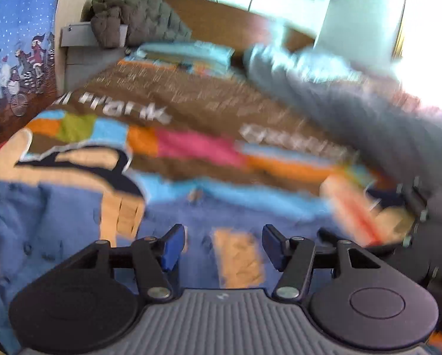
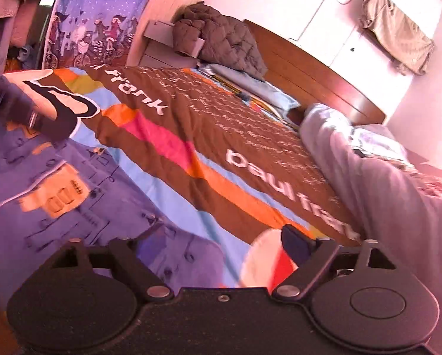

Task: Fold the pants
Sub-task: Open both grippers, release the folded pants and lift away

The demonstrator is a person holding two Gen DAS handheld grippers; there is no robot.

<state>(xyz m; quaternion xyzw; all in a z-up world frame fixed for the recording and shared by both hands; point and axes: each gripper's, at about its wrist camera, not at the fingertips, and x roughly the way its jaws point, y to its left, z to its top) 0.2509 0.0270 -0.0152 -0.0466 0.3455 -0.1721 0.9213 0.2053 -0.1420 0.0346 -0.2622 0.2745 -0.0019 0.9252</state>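
My left gripper (image 1: 219, 248) and right gripper (image 2: 209, 244), jaws apart on nothing, hover over the bed's near edge, while the grey pants (image 2: 377, 183) lie along its right edge, where a careless pull could slide them off.

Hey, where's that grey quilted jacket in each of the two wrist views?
Left wrist view: the grey quilted jacket sits upper left, heaped at the head of the bed.
Right wrist view: upper centre, same heap.
Shared landmark: the wooden headboard just right of it.
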